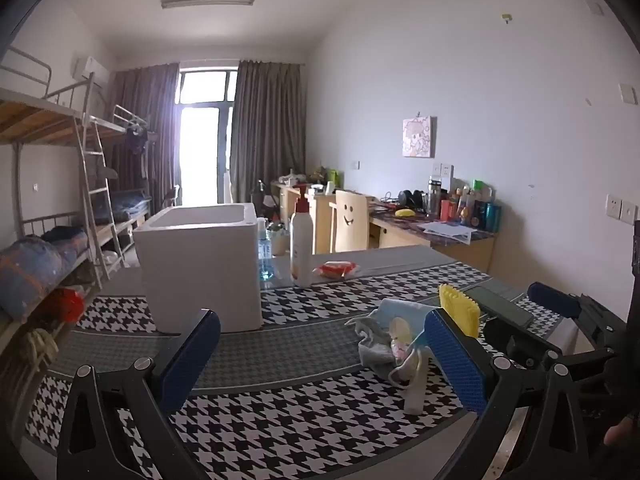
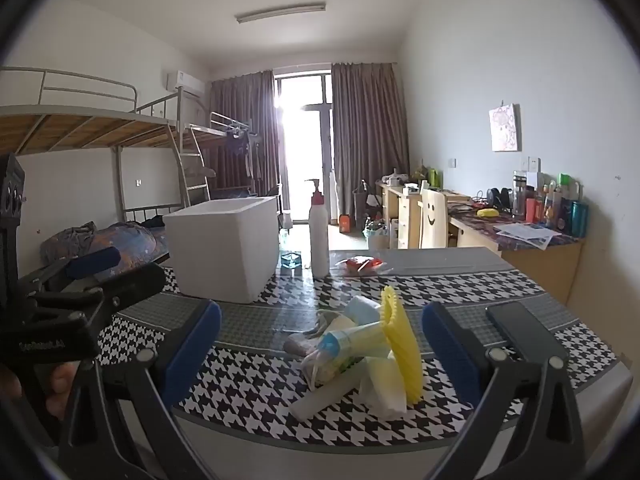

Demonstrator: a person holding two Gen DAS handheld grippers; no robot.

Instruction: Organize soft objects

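A heap of soft cloths and socks (image 2: 352,344) lies on the houndstooth tablecloth, with a yellow ridged pad (image 2: 402,344) standing in it. It also shows in the left wrist view (image 1: 394,338), with the yellow pad (image 1: 460,308) behind my right finger. A white open bin (image 1: 200,264) stands at the back left; it also shows in the right wrist view (image 2: 224,244). My left gripper (image 1: 320,360) is open and empty, the heap just inside its right finger. My right gripper (image 2: 320,356) is open and empty, the heap between its fingers.
A white pump bottle (image 2: 319,236) and a red-and-clear packet (image 2: 362,265) stand behind the heap. A black phone (image 2: 520,330) lies at the right. A blue glass bottle (image 1: 265,258) stands beside the bin. The table's front edge (image 2: 360,436) is close.
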